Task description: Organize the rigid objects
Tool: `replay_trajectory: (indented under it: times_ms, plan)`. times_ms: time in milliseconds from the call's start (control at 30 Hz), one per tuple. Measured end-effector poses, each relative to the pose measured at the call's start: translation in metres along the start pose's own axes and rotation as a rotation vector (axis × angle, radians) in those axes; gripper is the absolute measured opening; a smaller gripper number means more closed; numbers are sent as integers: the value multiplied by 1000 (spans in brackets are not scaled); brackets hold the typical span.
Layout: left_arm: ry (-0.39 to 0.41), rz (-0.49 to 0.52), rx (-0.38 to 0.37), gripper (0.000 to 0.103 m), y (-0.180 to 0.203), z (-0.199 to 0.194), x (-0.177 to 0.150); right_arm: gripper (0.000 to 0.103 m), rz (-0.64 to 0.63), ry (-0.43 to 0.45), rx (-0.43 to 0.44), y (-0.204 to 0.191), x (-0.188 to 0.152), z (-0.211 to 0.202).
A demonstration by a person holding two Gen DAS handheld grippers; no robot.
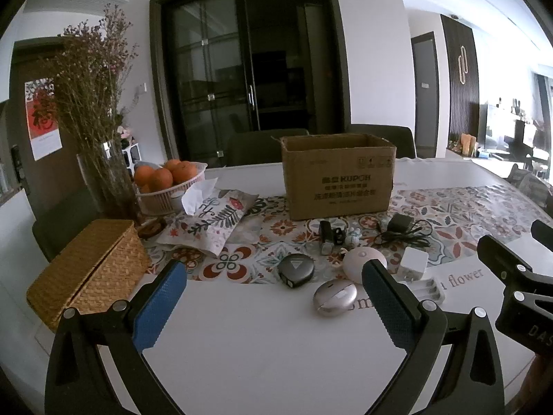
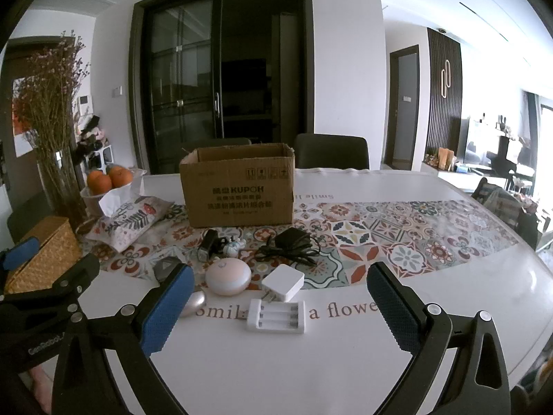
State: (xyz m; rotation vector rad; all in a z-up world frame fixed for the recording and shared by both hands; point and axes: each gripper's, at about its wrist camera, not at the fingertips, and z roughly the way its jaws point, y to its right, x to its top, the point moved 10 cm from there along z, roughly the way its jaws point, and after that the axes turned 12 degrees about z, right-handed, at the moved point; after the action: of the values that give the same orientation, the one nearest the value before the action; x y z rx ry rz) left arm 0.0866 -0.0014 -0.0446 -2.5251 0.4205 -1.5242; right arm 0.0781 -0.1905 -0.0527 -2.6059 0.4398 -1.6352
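Observation:
An open cardboard box stands on the patterned runner. In front of it lie small rigid items: a black round device, a silver oval case, a pinkish round device, a white plug adapter, a white battery charger, a black adapter with cable, and a black clip with a small figurine. My left gripper and right gripper are open, empty, above the near table.
A wicker box, tissue pouch, basket of oranges and vase of dried flowers stand at the left. Dark chairs are behind the table. The table edge curves at right.

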Motion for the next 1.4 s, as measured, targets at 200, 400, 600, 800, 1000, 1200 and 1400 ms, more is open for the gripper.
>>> replay_trajectory:
  times_ms: [200,400,600,800,1000,1200,1400]
  plan:
    - [1,-3,-4,103,0,0,1,101,3,-2,1,0,0,1]
    - [0,-3,-3,103,0,0,1,101,5,-3,2,0,-1,0]
    - [-1,-4,-6,103,0,0,1,101,6,-3,2,0,-1,1]
    - [-1,-3,-9,103,1,0,1,101,7,-5,2,0,-1,1]
    - [-1,-4,-9,103,2,0,1,101,8,-5,3,0,-2,2]
    - [-1,-4,-10,103,2,0,1,101,8,-7,2,0,-1,2]
    - [-1,-4,-11,103,2,1,1,101,8,-8,2,0,-2,2]
